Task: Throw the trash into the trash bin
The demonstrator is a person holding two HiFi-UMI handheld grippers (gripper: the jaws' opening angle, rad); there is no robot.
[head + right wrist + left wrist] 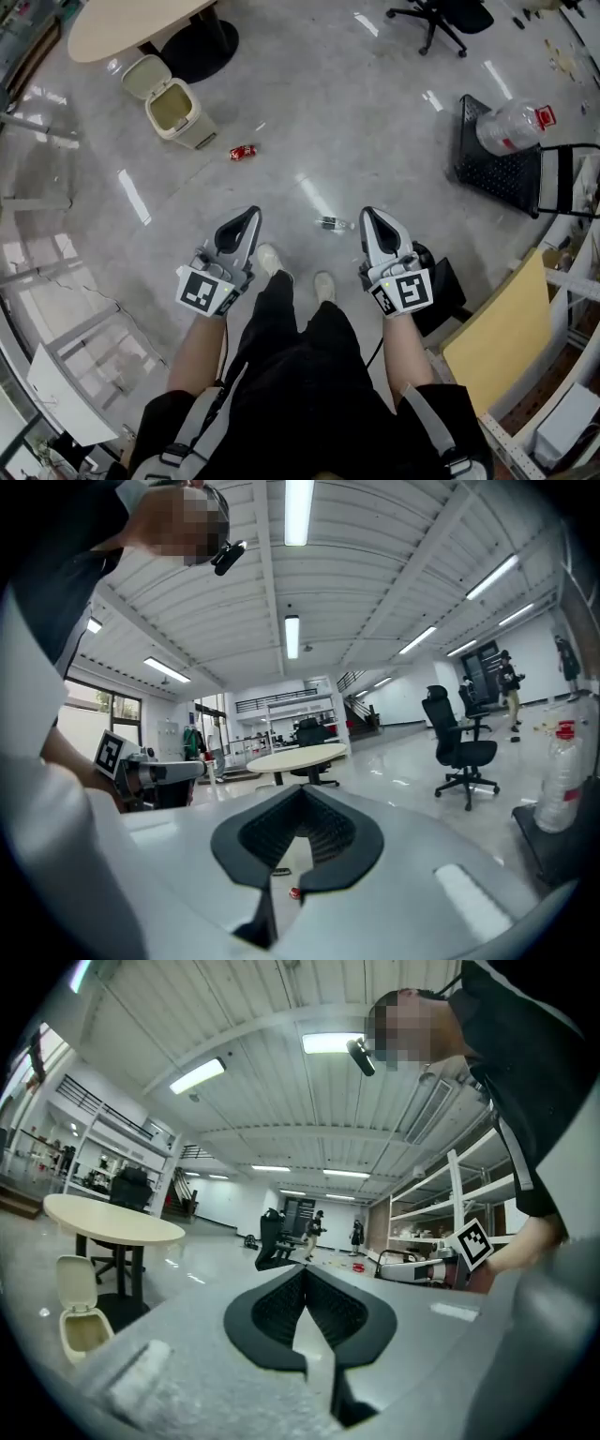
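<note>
The beige trash bin (pixel 174 112) stands on the floor at the upper left with its lid up; the left gripper view shows the trash bin (pixel 79 1320) at its lower left. A crushed red can (pixel 243 152) lies to the bin's right. A small clear bottle (pixel 330 223) lies near my right gripper. My left gripper (pixel 252 215) and right gripper (pixel 367 216) hang side by side above the floor, both shut and empty. Their own views show the left gripper (pixel 305 1270) and right gripper (pixel 302 794) with pads together. The red can (pixel 294 892) shows low between the right jaws.
A round table (pixel 131 26) stands behind the bin, and an office chair (pixel 441 17) at the top. A black crate (pixel 497 159) holds a big plastic bottle (pixel 511 127) at the right. A yellow board (pixel 502 337) and shelving line the right side; glass panels line the left.
</note>
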